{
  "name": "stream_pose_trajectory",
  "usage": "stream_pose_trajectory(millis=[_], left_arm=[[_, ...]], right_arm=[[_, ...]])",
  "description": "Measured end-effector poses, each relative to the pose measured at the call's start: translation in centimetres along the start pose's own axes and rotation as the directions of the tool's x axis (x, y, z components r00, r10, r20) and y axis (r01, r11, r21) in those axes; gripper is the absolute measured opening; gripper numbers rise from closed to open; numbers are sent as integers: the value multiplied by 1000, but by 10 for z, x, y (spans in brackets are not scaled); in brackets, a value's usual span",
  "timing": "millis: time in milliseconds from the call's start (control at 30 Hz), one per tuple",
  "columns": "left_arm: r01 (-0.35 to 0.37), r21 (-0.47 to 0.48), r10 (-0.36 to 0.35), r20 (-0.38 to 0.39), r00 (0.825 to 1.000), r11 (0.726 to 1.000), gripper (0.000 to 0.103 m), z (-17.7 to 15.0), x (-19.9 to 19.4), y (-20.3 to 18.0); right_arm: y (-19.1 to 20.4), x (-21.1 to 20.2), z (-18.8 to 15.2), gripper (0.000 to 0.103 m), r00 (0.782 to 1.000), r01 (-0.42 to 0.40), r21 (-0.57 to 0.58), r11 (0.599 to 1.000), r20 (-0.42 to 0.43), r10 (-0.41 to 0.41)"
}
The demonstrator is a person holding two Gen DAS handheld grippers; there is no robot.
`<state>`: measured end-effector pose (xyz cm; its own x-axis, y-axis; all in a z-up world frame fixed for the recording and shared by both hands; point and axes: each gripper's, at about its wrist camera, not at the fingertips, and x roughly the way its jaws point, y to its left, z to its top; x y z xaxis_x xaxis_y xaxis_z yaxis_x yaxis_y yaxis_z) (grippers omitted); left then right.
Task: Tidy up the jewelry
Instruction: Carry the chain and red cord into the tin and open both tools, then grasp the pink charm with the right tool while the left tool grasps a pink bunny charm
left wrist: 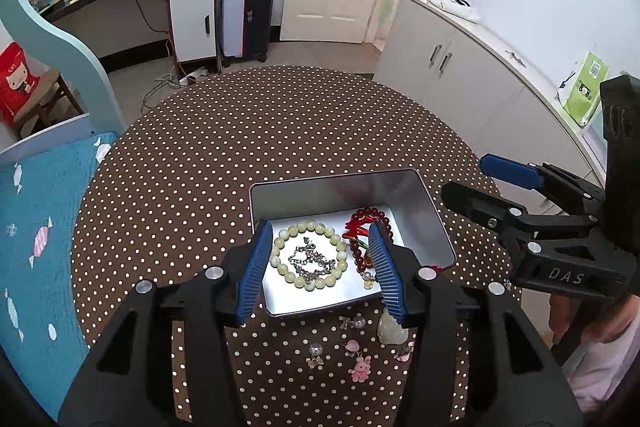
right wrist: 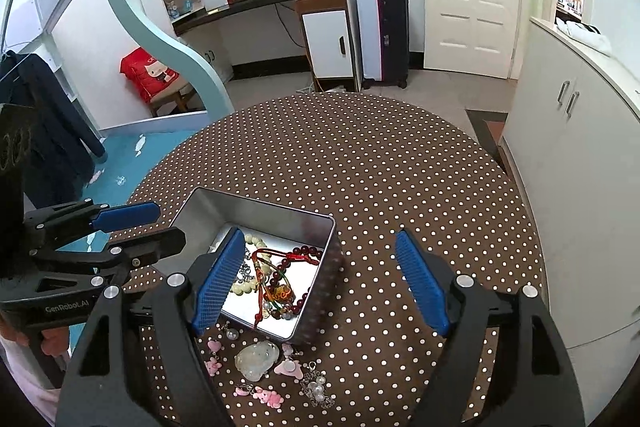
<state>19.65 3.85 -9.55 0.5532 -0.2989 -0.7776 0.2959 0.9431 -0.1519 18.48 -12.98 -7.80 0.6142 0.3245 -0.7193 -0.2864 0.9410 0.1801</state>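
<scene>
Plenty of bare worktop (right wrist: 380, 163) beyond and to the right of the open tin (right wrist: 320, 267), nothing standing there. The tin's walls fence in the bracelets; entry is from above only. Near its front wall, small charms (right wrist: 260, 395) and a pale jade pendant (right wrist: 258, 357) crowd the near edge. The left gripper (left wrist: 320, 267) hangs over the tin, fingers (left wrist: 254, 267) apart, blocking that side.

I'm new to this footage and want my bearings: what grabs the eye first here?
A silver metal tin on the brown polka-dot tablecloth holds a pale green bead bracelet, a silver chain inside its ring, and dark red beads. Pink charms and a pale carved pendant lie loose on the cloth before the tin. Both the left gripper and the right gripper stand open.
</scene>
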Motion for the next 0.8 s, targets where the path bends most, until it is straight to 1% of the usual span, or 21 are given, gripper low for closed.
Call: stream_pose_trajectory(millis=[33,67,200,267,400,467,567,700,800], left_arm=[[-3,0,3,-3,1000,1000,53,-1,-1,-1],[-4,0,4,-4,1000,1000,58,-1,-1,-2],[1,6,-1,8,1000,1000,66,-7,-11,-10],[-8,10,8,20,1000,1000,84,-10,-16,-12],[-13,25,12,37,999,1000,88,-20,-27,-20],[-25,33,23,44,999,999,90,-26,-32,-24],[-36,38,35,37,999,999,92,-36,-35,-27],[-35,35,35,7,999,999,93,-55,-33,-34],[-31,37,32,-24,999,999,93,-70,-29,-36]], right_arm=[[-1,-1,-2,75,1000,-2,5,1000,-1,2],[-1,-2,-3,75,1000,-5,13,1000,-2,5],[-14,-13,-10,75,1000,13,39,999,2,-14],[-21,-19,-15,79,1000,26,59,998,3,-26],[-36,-38,-28,90,996,87,87,992,26,-90],[-42,-46,-36,95,992,118,95,988,36,-122],[-53,-59,-53,96,984,169,116,979,38,-175],[-66,-63,-83,96,976,213,149,966,1,-216],[-72,-62,-105,96,977,211,170,963,-19,-211]])
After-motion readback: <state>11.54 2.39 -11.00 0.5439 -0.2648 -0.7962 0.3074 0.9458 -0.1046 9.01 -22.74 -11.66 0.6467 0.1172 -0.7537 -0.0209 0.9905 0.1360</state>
